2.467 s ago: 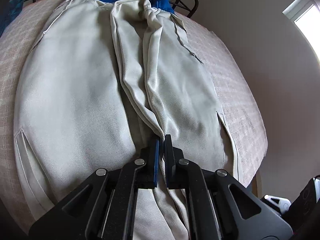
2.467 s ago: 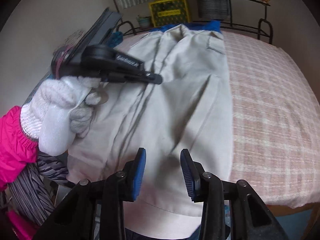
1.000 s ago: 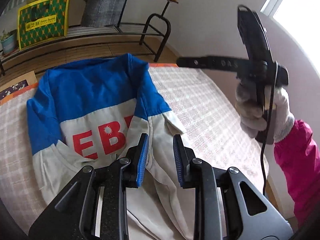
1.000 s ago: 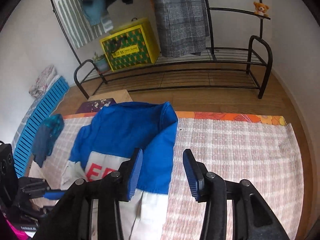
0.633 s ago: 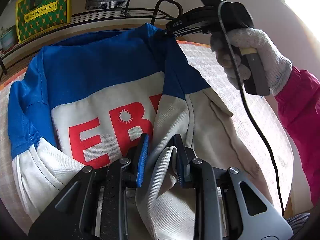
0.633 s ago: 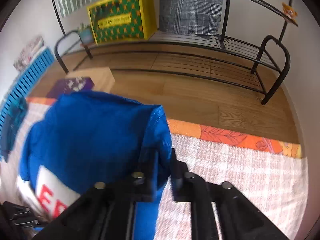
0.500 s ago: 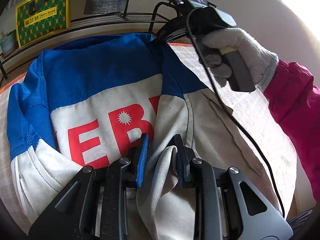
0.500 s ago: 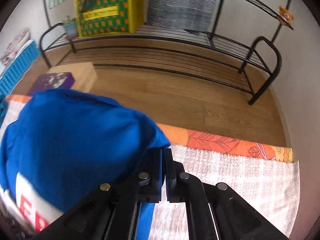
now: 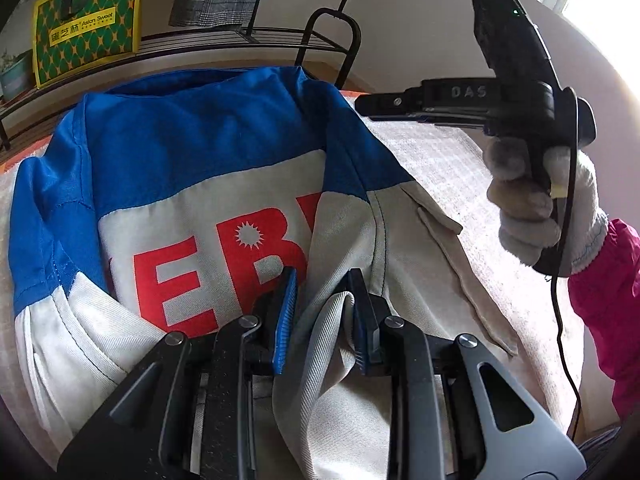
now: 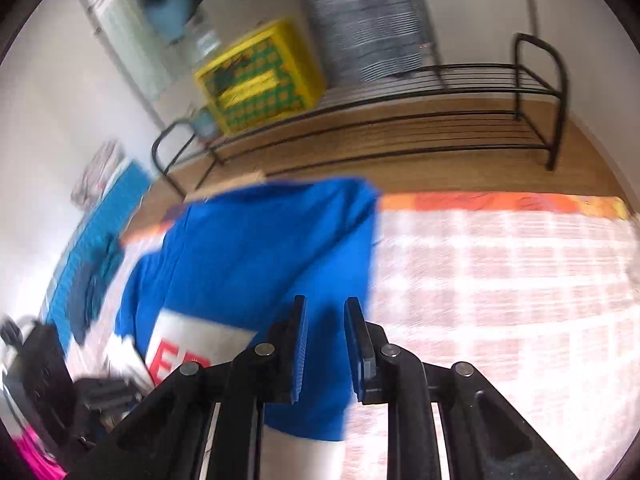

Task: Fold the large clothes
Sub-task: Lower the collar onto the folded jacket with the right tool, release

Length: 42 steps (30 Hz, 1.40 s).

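Note:
A large garment (image 9: 200, 152), blue at the top, pale below with red letters, lies spread on a checked cover (image 9: 440, 168). My left gripper (image 9: 322, 300) rests low over its pale part. Its jaws stand apart, and a raised fold of pale cloth (image 9: 336, 320) leans on the right pad without being pinched. My right gripper (image 10: 325, 332) hovers over the blue shoulder (image 10: 260, 260); its jaws are opening and nothing is between them. In the left wrist view a gloved hand (image 9: 532, 208) holds that right gripper (image 9: 364, 106) just right of the blue edge.
Beyond the cover's orange border (image 10: 500, 204) is wooden floor with a black metal rack (image 10: 400, 120), a yellow-green box (image 10: 260, 84) and hanging plaid cloth (image 10: 360, 20). A pink sleeve (image 9: 608, 300) is at the right. Bare checked cover (image 10: 500, 300) lies right of the garment.
The right gripper, shut on the blue top edge half a second ago, has let go and drawn back to the right. The left gripper came down onto the garment, then stayed still.

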Available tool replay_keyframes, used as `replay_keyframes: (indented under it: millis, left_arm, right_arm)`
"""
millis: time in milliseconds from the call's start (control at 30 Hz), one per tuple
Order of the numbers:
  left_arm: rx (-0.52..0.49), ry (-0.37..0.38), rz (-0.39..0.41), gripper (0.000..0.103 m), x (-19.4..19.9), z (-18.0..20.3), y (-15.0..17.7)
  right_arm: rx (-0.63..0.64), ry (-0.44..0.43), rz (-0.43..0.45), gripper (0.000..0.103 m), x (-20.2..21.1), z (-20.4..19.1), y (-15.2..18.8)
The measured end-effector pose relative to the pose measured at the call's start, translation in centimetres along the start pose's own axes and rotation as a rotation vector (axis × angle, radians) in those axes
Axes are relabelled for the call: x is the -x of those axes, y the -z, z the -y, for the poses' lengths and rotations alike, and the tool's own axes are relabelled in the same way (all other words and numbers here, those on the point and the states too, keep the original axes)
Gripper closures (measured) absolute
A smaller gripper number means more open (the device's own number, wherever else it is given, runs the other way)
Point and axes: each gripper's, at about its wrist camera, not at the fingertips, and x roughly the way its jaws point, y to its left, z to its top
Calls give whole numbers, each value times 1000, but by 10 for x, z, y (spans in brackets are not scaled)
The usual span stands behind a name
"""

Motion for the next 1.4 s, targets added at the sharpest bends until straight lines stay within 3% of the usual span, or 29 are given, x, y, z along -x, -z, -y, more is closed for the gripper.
replay_keyframes:
  millis: [67,167,300,400,567,800,867,933,1033,1167,1300,1400]
  left_arm:
    - [2,-1,0,80,0,0,0]
    - [3,-6,1,79,0,1,0]
    - [-33,-16,18,80,9,7,0]
    - [-48,-56,50,80,39,17,2]
    - [-12,-69,156,80,145,35,7]
    - [-6,-96,315,79,325,85,49]
    - [-7,-106,352,68,371,101,70]
    - [-9,-117,376,57,409,115,91]
    - [-6,-114,384,56,449,133,127]
    - [44,-82,365,35,473,141,183]
    - [131,12,262,34,453,133,241]
    - [232,89,160,34,414,112,278]
  right_arm:
    - [-11,52,-44,85,-23,-3,3]
    - [-28,75,-15,88,-22,-4,6]
    - [-152,-16,74,77,39,5,18]
    - [-126,0,150,71,108,-7,35]
    - [-125,-24,270,67,228,-22,65]
    - [-49,-14,460,46,385,-75,134]
    - [-32,-30,502,38,419,-88,153]
    - [-11,-48,542,18,450,-102,177]
    - [17,-49,575,15,479,-119,215]
    - [-14,-76,525,15,495,-127,263]
    - [-32,-42,462,16,498,-131,315]
    - [-91,-45,422,16,493,-124,344]
